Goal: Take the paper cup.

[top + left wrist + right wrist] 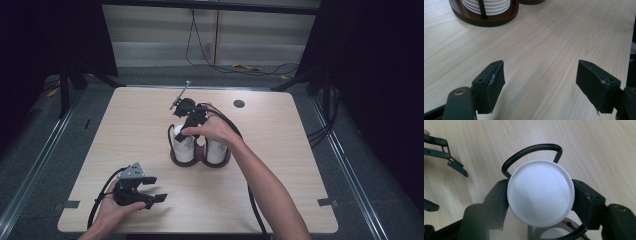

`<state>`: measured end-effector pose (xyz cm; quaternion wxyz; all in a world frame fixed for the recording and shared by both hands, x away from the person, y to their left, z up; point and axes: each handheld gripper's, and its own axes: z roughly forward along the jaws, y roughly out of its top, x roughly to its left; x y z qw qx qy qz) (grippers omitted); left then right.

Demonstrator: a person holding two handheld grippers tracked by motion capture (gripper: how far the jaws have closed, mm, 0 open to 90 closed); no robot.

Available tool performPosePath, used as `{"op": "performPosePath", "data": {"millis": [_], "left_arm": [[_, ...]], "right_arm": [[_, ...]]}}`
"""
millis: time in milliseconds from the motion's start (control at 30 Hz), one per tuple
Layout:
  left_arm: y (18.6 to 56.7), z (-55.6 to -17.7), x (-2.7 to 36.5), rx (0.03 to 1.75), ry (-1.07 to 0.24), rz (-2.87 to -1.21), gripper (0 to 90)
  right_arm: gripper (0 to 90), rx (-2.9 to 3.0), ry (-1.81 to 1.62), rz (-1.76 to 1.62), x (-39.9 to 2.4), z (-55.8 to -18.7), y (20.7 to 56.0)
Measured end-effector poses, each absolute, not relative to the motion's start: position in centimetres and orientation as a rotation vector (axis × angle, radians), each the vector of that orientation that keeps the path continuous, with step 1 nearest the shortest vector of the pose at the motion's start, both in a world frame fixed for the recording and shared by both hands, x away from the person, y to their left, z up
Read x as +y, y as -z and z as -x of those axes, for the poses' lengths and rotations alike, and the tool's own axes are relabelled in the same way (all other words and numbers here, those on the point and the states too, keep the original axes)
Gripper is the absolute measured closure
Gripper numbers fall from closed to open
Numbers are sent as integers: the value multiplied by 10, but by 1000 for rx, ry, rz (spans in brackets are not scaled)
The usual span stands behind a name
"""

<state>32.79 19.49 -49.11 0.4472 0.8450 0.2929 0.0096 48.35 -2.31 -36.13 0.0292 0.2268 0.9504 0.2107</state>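
1. Right gripper view puts the white lid (540, 192) dead centre of the frame, pinched at its left and right edges by the right gripper (540, 195); both pads are pressed against the rim, so it counts as clamped on the lid.
2. High view places the same thing a bit above the middle of the frame: the right gripper (186, 127) is seen on top of the left white jar (183, 147), which sits in a dark wooden holder (200, 161) next to a second jar (216, 150).
3. A black wire hoop (534, 151) from the holder curls just behind the lid, so it could get snagged on a straight lift.
4. Handling guess: the lid looks smooth, stiff and light, probably glazed or plastic, so a slippery rim is to be expected. A grip across the widest part, as now, seems best. If ceramic, chipping on a drop is likely.
5. Left gripper (540, 85) is parked at the lower left of the high view (145, 195), jaws spread wide over bare table (554, 37), nothing between them.
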Motion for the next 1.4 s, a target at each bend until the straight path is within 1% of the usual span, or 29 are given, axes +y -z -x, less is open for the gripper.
{"op": "performPosePath", "data": {"millis": [267,767,1133,1400], "left_arm": [[492,-328,194,727,-24,-2094,229],[492,-328,194,729,-22,-2094,229],[492,-328,194,730,-23,-2092,229],[492,-328,194,731,-22,-2093,228]], "right_arm": [[366,2913,-683,-654,-28,-479,353],[374,2908,-716,-736,-32,-478,337],[382,2902,-729,-727,-33,-476,322],[383,2901,-746,-739,-36,-476,317]]}}
